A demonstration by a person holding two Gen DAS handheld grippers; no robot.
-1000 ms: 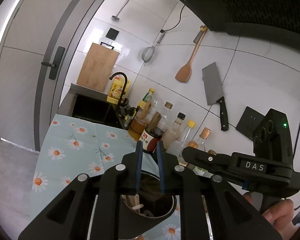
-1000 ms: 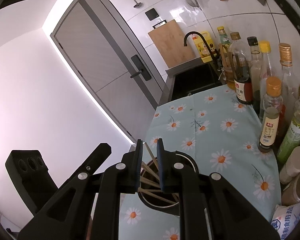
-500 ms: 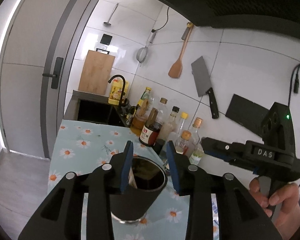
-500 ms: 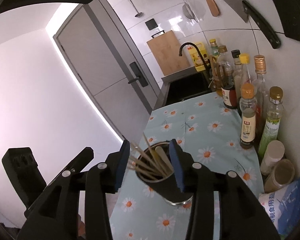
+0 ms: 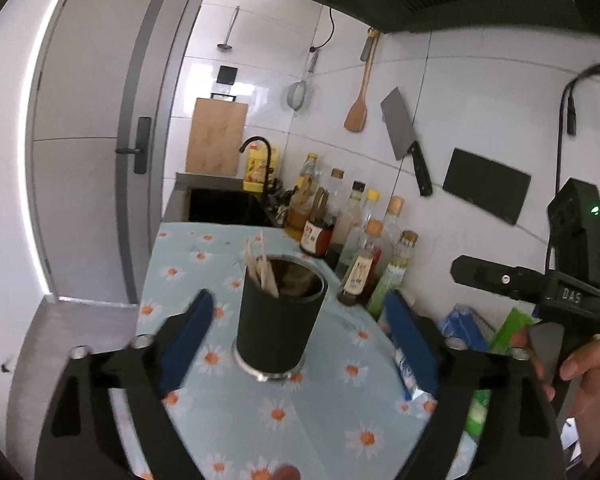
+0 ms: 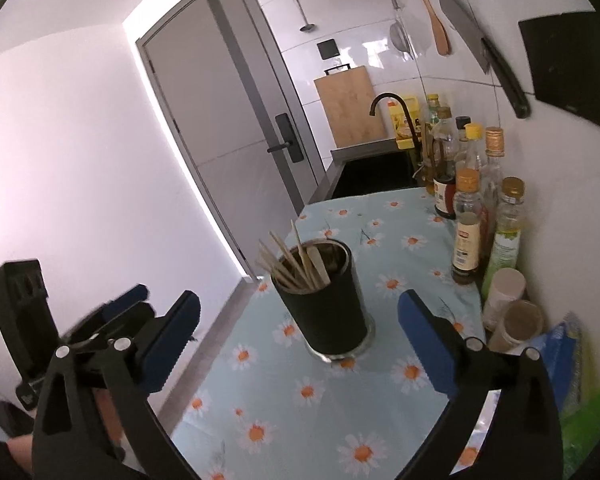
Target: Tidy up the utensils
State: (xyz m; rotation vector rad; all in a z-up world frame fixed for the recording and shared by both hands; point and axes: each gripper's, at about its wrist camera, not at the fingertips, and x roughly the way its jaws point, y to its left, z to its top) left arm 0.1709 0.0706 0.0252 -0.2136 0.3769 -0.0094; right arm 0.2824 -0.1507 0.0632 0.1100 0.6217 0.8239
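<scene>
Between both open grippers, the utensil holder is standing alone on the flowered cloth.

Nearest to each camera, the left gripper (image 5: 298, 326) and the right gripper (image 6: 298, 334) are both standing released; their jaws have just been opening wide, and nothing is pressing on the pads. Straight ahead of both, slightly beyond the fingertips, the black utensil holder (image 5: 278, 322) is standing upright on the tablecloth (image 5: 332, 412), and neither gripper is touching it. Its long axis is vertical. Neither hand is looking clearly nearer. Inside it, the wooden chopsticks (image 6: 290, 266) and a flat wooden piece are leaning toward the door side. Further right, the sauce bottles (image 6: 474, 216) are standing against the tiled wall. Behind them the sink (image 5: 224, 208) is lying, and a cleaver (image 5: 404, 136) is hanging above.
</scene>
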